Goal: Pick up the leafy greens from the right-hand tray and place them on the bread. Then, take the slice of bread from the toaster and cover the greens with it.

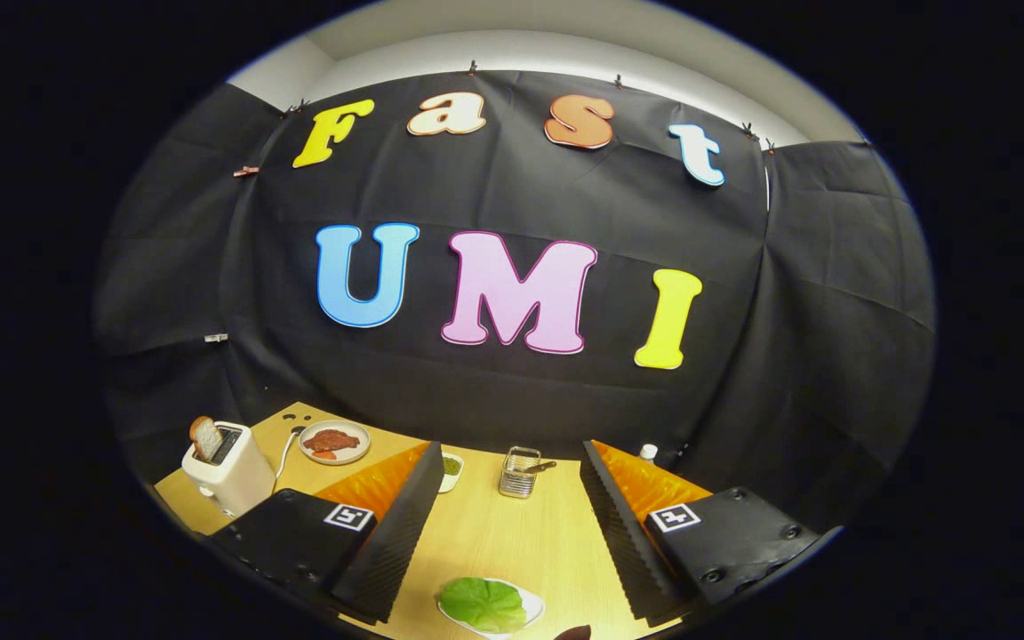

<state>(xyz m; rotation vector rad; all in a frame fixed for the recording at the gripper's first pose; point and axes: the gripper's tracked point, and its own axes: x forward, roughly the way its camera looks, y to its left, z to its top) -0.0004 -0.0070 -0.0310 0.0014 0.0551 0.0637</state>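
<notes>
Gripper view: gripper (pixel 512 542) wide apart, holding nothing — no step done yet. Leafy greens (pixel 482 604) untouched on small white tray (pixel 532 606), low between the fingers. Slice of bread (pixel 205 437) upright in toaster (pixel 229 468), beyond the left finger. Plate (pixel 334 442) further back carries reddish food; base bread there can't be made out. Both steps left — greens first, then the slice.

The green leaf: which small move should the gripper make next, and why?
Probably lower the open gripper toward the green leaf. The leaf lies untouched on its white tray, between and below the spread fingers, which hold nothing.
</notes>
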